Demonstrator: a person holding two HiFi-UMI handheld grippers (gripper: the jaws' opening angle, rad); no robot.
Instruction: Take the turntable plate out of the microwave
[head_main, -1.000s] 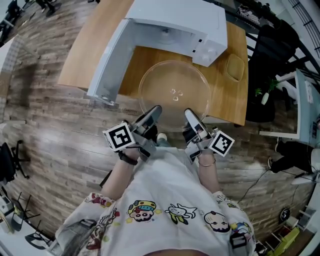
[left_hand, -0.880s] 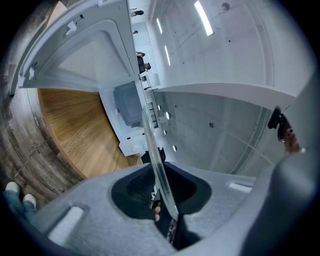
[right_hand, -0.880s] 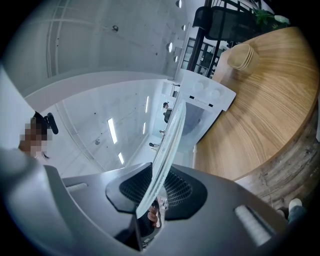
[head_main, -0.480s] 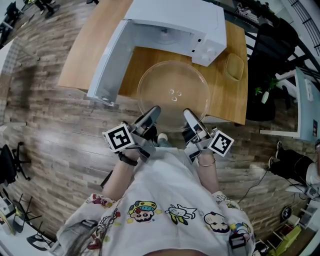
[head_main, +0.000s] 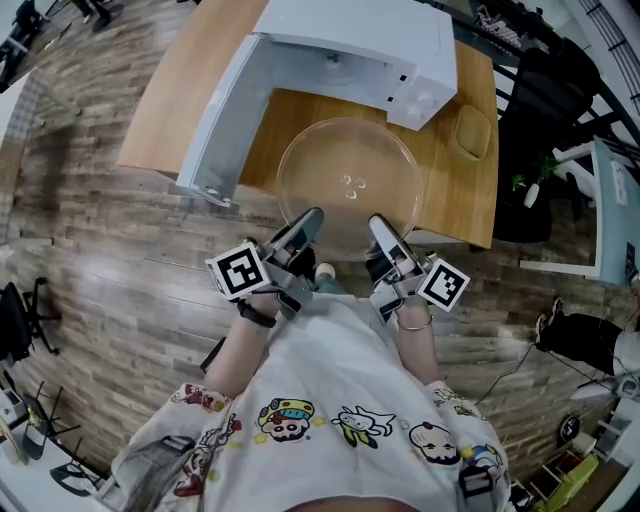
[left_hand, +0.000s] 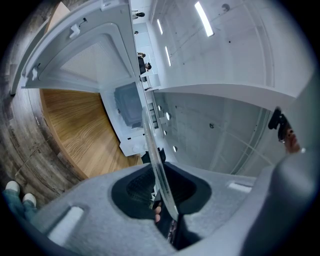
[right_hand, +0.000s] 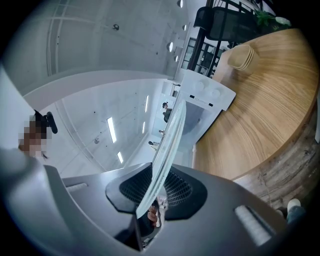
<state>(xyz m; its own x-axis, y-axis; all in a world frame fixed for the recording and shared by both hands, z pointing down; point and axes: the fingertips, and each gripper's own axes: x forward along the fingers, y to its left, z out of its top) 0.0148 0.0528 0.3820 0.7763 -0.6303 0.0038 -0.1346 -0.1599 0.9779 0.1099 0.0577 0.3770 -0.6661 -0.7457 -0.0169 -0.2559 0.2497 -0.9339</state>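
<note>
Barely anything changing vs. a sec ago: L gripper (head_main: 306, 224) & R gripper (head_main: 380, 232) are staying clamped on the plate's (head_main: 348, 180) near rim, holding it over the table (head_main: 185, 95), outside the microwave (head_main: 350, 40). Probably just needs setting down.

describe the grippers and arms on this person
The left gripper and right gripper are grey two-jaw tools with black ribbed pads. Each carries a white cube printed with black square markers: left cube, right cube. The person wears a white shirt with cartoon prints, a dark band on the left wrist and a thin bracelet on the right.
</note>
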